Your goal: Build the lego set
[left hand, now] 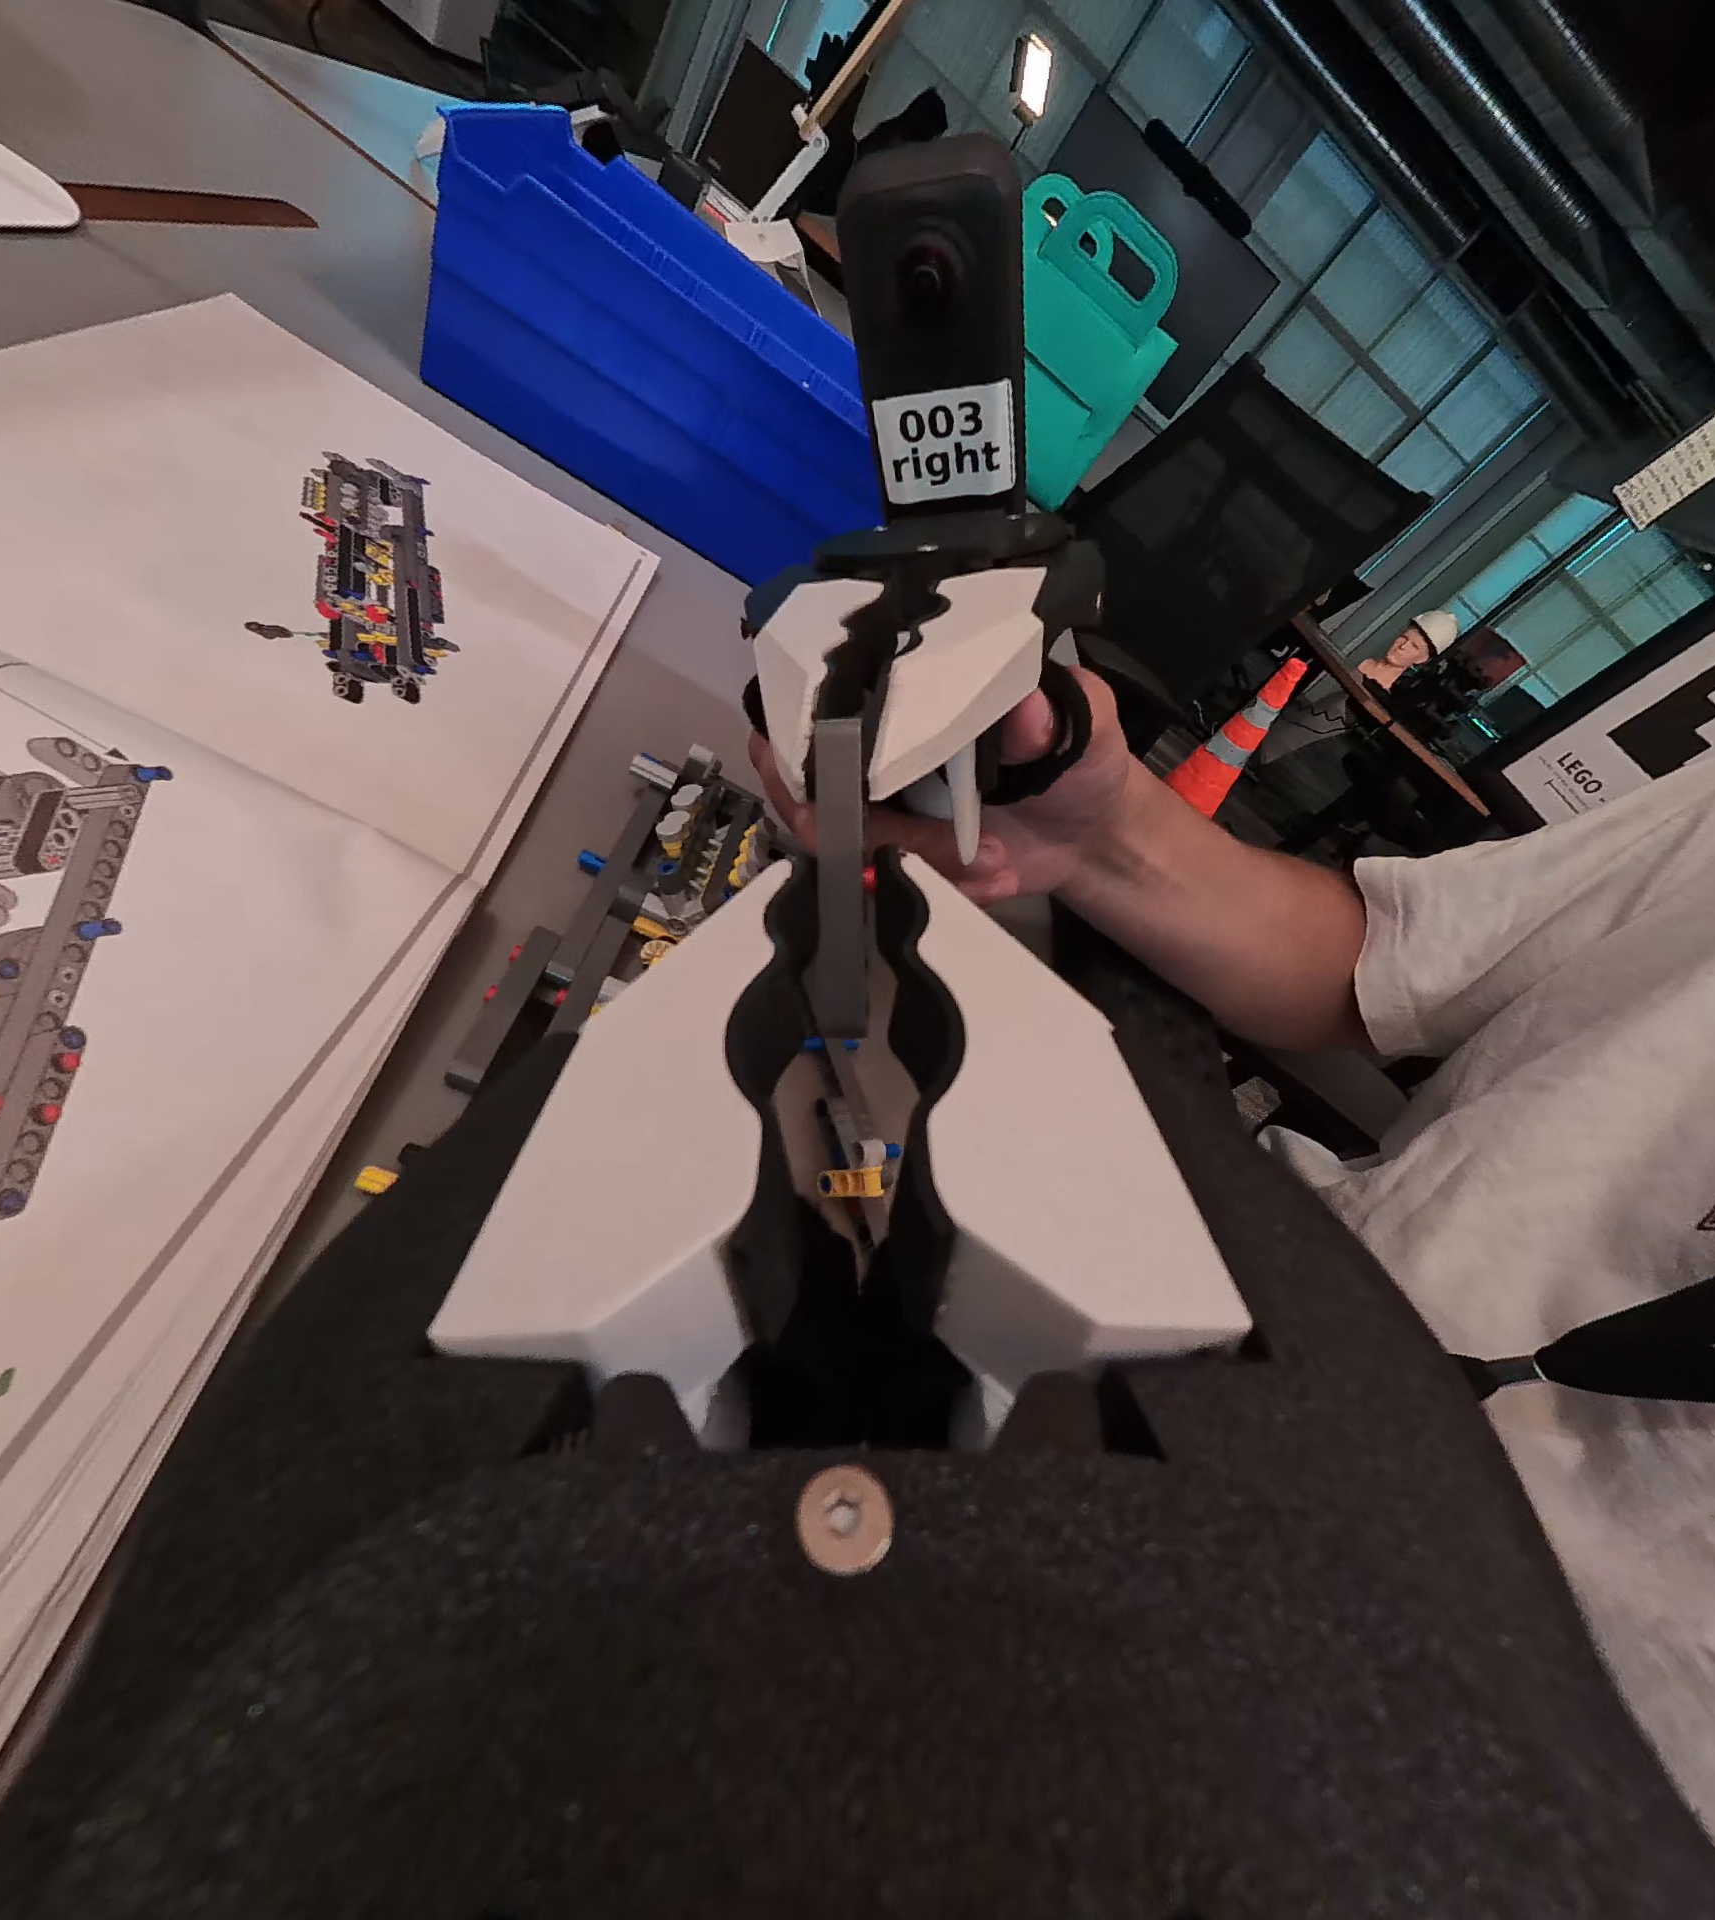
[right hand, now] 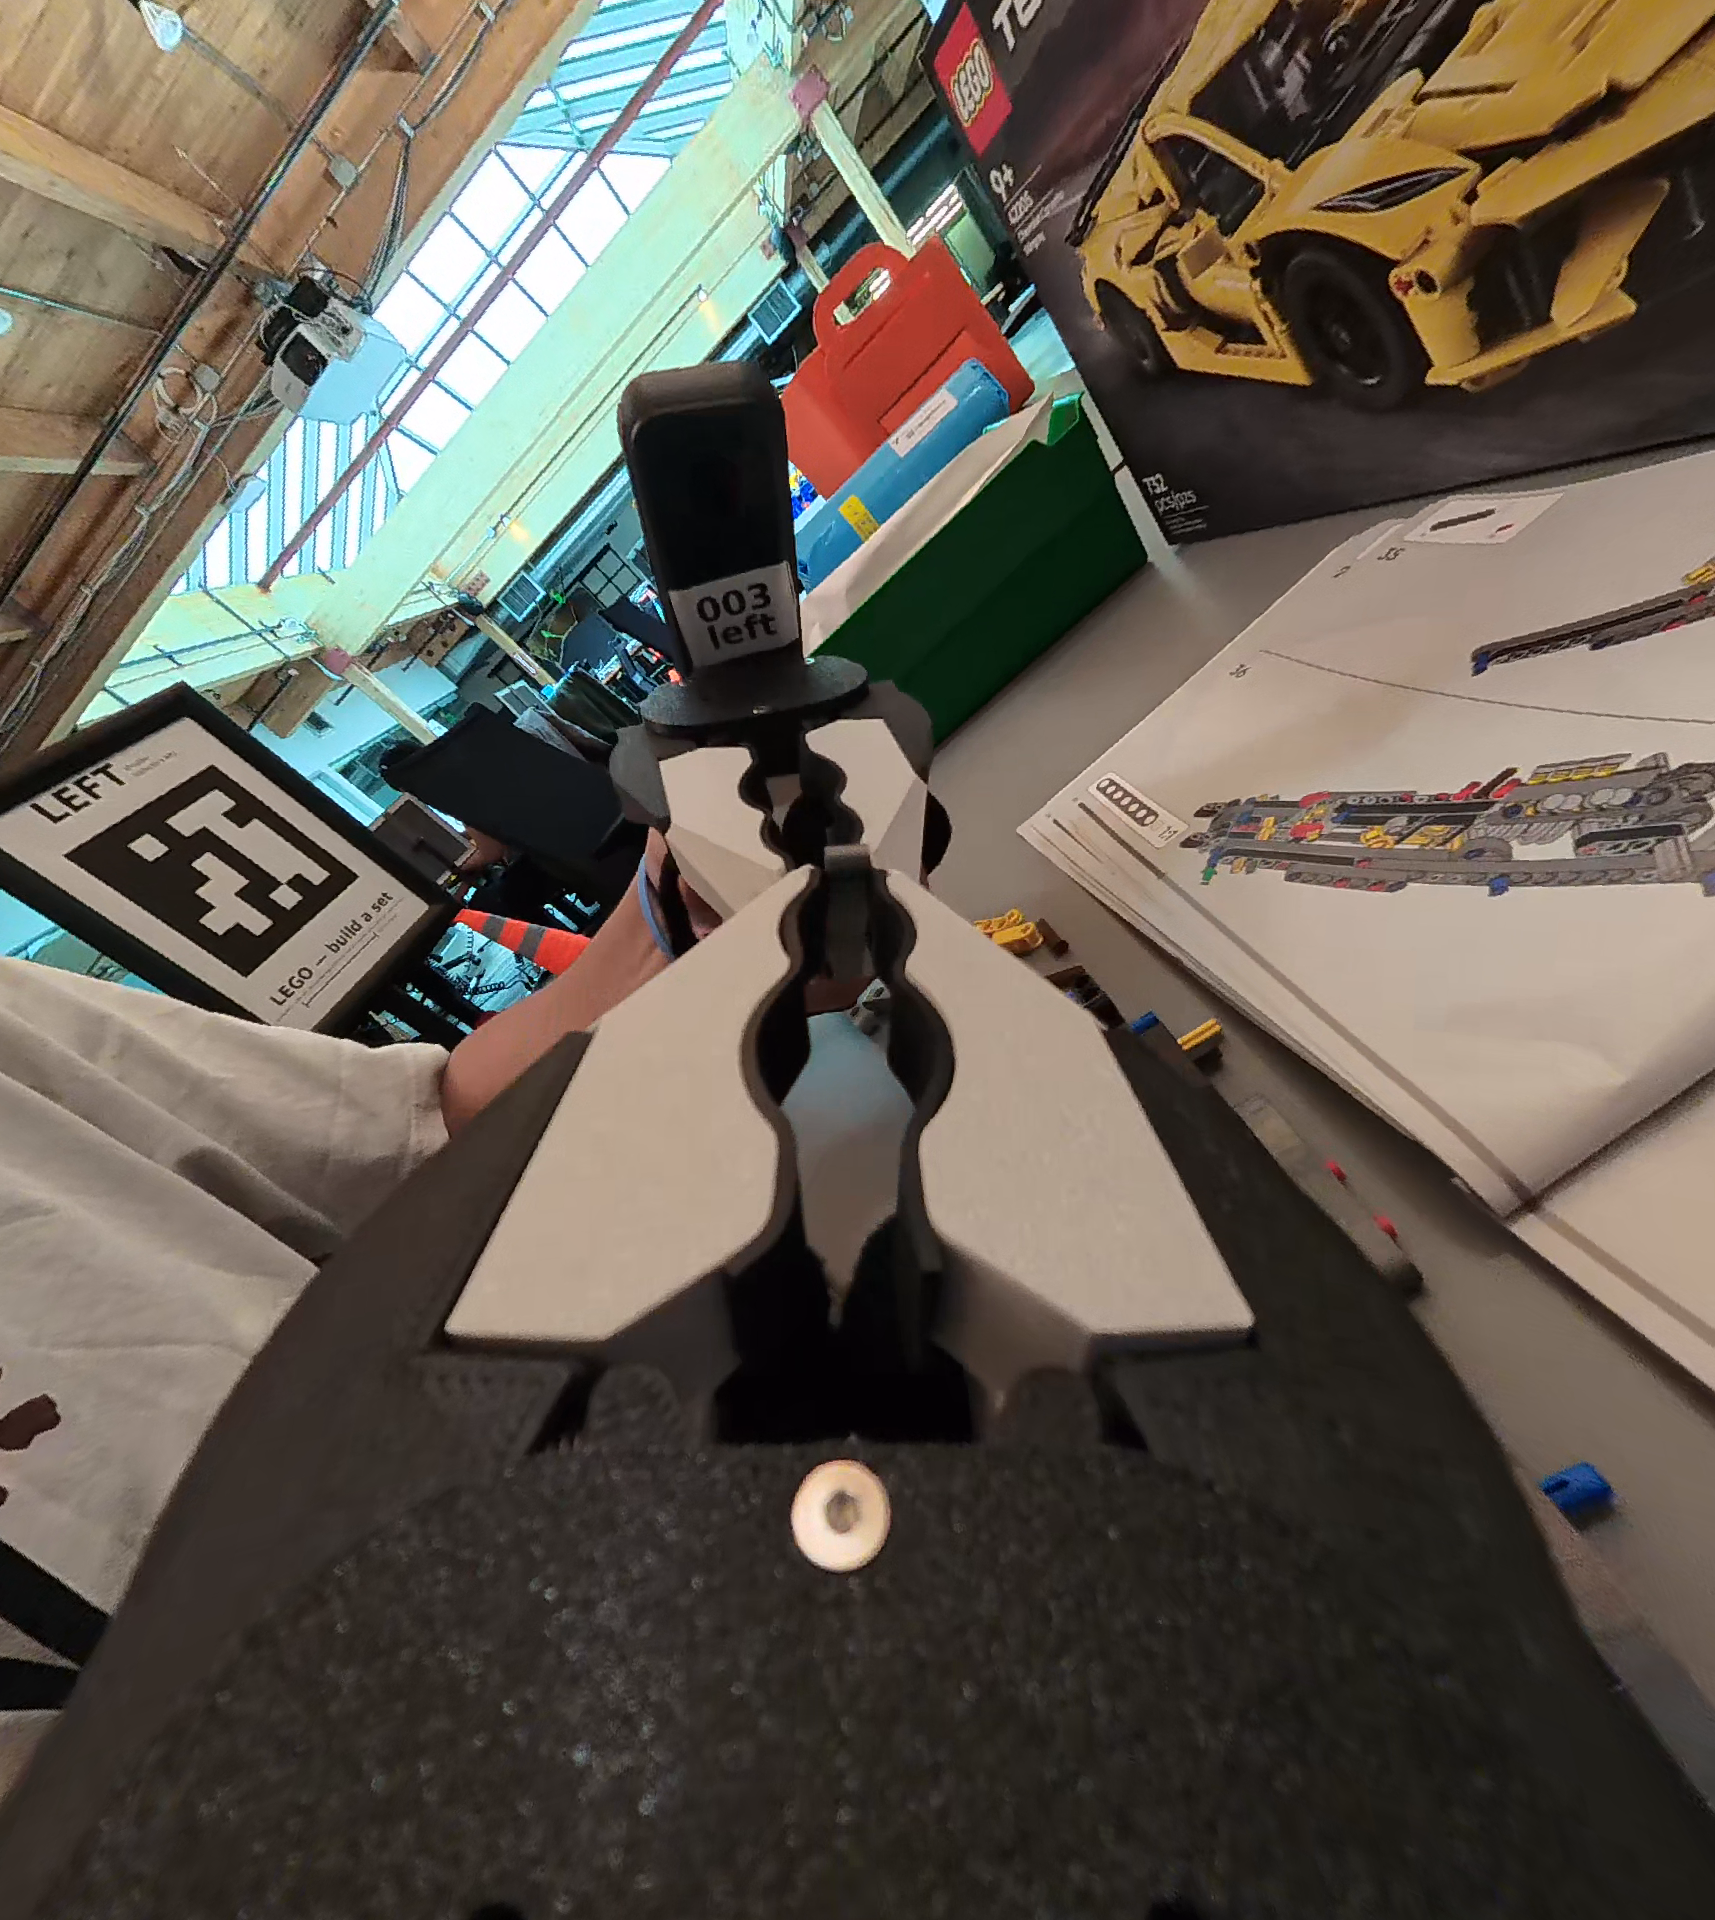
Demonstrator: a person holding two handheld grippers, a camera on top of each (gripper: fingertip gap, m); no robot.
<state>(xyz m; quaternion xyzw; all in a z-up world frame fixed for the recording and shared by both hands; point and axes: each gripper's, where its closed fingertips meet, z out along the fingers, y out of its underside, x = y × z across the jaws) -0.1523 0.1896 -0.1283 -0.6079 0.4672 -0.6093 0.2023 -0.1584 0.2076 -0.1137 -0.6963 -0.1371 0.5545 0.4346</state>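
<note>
Both tongs, left (left hand: 837,883) and right (right hand: 842,883), pinch one grey beam (left hand: 837,883) between them, held mid-air above the counter (left hand: 209,249), tips nearly meeting. Judgement: a hand-over or re-grip, so keep one pair pressed tight until the other seats square, w/o twisting. Chassis (left hand: 666,862) lies on the counter by the manual (left hand: 209,582). Blue bin (left hand: 624,343): contents hidden. Green box (right hand: 998,592) holds white paper; rest can't tell.
</note>
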